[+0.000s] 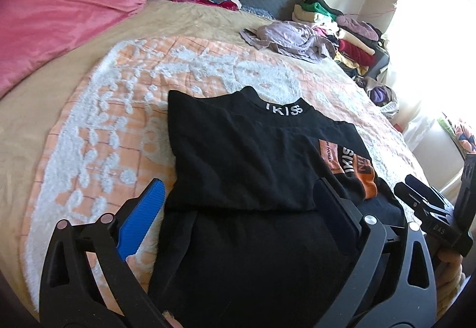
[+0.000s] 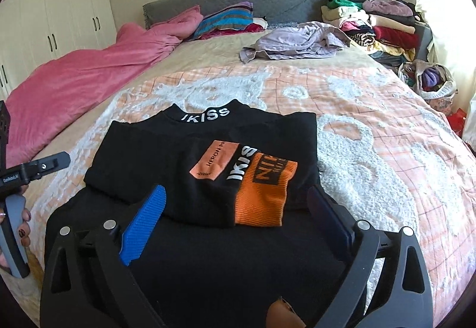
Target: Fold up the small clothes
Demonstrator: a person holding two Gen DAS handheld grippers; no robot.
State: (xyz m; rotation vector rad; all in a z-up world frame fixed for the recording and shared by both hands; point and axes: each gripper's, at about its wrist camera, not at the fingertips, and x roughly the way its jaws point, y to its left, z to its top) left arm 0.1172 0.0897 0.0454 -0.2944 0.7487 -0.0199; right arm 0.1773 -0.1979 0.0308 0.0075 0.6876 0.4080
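Note:
A black top (image 1: 244, 155) (image 2: 184, 179) with white lettering on its collar lies folded on the peach and white blanket (image 1: 98, 125) (image 2: 372, 125). Its sleeves are folded inward, and an orange cuff (image 2: 261, 194) with a peach label rests on top. My left gripper (image 1: 241, 194) hovers open over the near left part of the top, nothing between its fingers. My right gripper (image 2: 238, 203) hovers open over the near right part, just in front of the orange cuff, also holding nothing. The right gripper's body shows at the far right of the left wrist view.
A pink duvet (image 2: 77, 72) lies along the bed's left side. Striped pillows (image 2: 226, 20) sit at the grey headboard. A crumpled lilac garment (image 2: 291, 40) lies at the back right, beside a stack of folded clothes (image 2: 380, 27). A basket of clothes (image 2: 431, 81) stands off the bed's right edge.

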